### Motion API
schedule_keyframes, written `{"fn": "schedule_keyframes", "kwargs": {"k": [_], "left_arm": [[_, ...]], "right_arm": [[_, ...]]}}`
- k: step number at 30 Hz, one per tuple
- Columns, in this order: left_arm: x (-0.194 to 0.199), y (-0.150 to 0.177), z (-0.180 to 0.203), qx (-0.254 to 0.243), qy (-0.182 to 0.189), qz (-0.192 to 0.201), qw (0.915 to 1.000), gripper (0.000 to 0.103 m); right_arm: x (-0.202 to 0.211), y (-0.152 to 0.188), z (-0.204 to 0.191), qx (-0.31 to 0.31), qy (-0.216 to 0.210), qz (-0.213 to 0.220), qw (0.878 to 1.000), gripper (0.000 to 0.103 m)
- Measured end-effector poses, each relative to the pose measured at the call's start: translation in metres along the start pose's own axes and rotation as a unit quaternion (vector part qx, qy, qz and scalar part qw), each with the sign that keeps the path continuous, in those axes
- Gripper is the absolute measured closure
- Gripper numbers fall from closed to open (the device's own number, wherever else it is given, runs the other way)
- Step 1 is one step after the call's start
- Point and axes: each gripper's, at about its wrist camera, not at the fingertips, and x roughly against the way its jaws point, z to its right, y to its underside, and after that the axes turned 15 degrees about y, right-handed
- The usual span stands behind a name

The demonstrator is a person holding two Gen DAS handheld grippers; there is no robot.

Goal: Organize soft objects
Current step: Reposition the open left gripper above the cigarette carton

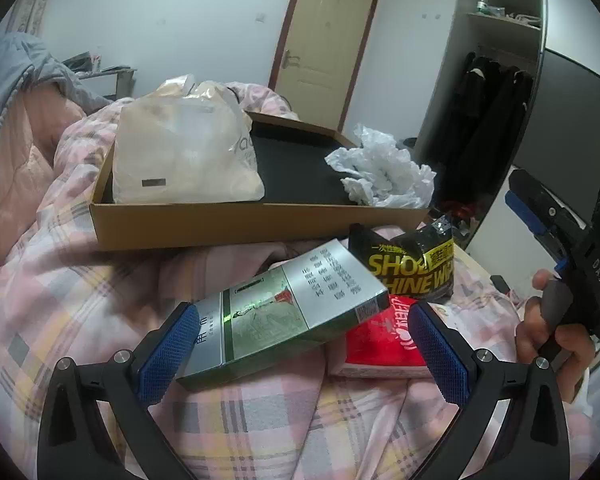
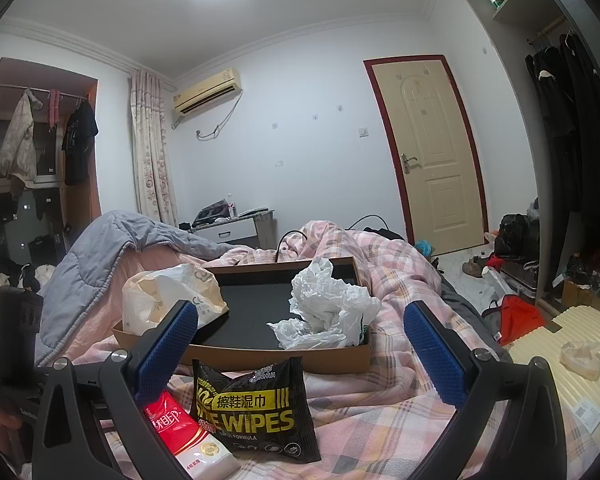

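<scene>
From the left wrist view I see my left gripper [image 1: 302, 350] spread wide, a silver-green carton [image 1: 284, 312] lying loose between its pads, hidden from the right camera. My right gripper [image 2: 300, 344] is likewise released, empty, above the shoe wipes pack [image 2: 252, 408] and red tissue pack [image 2: 180, 432]. Beyond, the cardboard tray [image 2: 260, 354] holds a cream bag [image 2: 168, 300] and crumpled white plastic [image 2: 328, 304].

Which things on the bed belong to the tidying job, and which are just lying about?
Job:
cardboard tray
beige bag
white plastic bag
wipes pack
red tissue pack
silver box

Lying about:
quilt
grey blanket
suitcase
</scene>
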Motion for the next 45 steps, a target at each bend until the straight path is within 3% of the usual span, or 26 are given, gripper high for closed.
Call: {"fn": "schedule_keyframes", "kwargs": {"k": [7,22,45], "left_arm": [[0.019,-0.003,-0.002,0.003,-0.035,0.038,0.9987,0.0],[0.008,-0.003,-0.013,0.033,-0.026,0.018,0.999,0.0],[-0.013,-0.006,-0.002,0.01,0.003,-0.019,0.9998,0.0]], "right_arm": [[0.0,0.0,0.0,0.0,0.0,0.0,1.0,0.0],[0.0,0.0,0.0,0.0,0.0,0.0,1.0,0.0],[0.0,0.005,0.001,-0.003,0.003,-0.006,1.0,0.0]]}}
